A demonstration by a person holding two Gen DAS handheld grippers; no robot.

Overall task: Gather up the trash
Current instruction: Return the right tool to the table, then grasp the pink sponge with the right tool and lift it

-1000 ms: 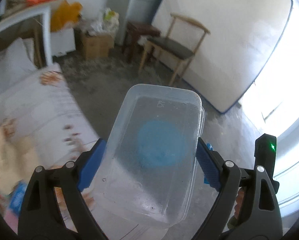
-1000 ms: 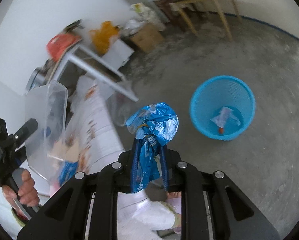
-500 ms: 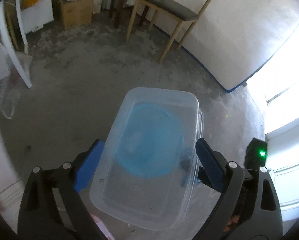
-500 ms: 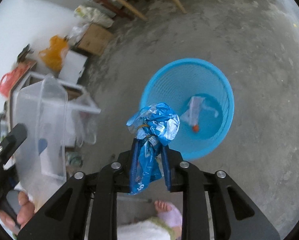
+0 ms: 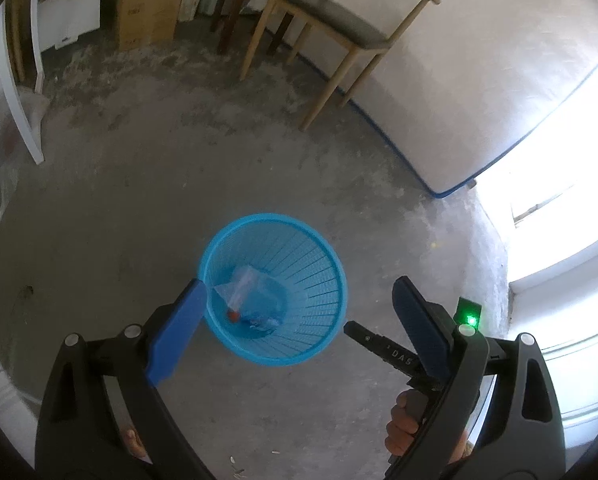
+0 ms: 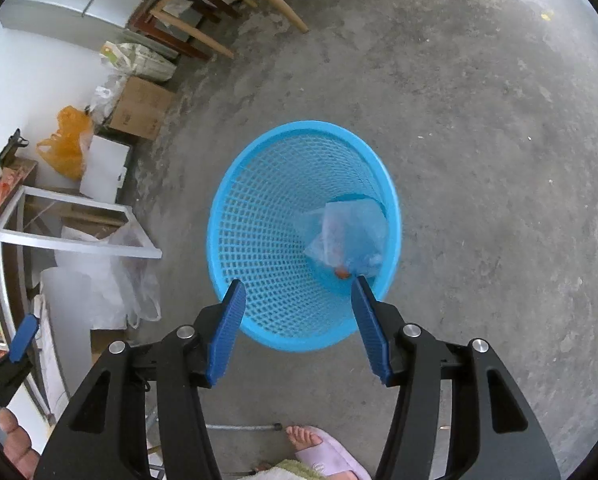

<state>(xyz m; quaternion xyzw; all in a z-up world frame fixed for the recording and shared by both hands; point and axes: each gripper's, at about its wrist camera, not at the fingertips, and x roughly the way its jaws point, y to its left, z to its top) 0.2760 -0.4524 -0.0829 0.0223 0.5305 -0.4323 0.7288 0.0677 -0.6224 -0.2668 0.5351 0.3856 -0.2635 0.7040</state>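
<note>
Left wrist view is showing bare concrete floor [image 5: 131,216], a wooden chair [image 5: 331,32] standing beyond. Both grippers, left gripper [image 5: 299,312] and right gripper [image 6: 297,304], are gaping empty, the right's jaws just opening, over a blue basket [image 6: 259,216] holding trash [image 6: 347,236].

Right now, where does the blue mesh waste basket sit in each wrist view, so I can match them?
Left wrist: blue mesh waste basket low, just left of centre, standing on the concrete floor.
Right wrist: the basket at centre, its near rim between the fingertips.
Shared landmark: the cardboard box by the wall.
</note>
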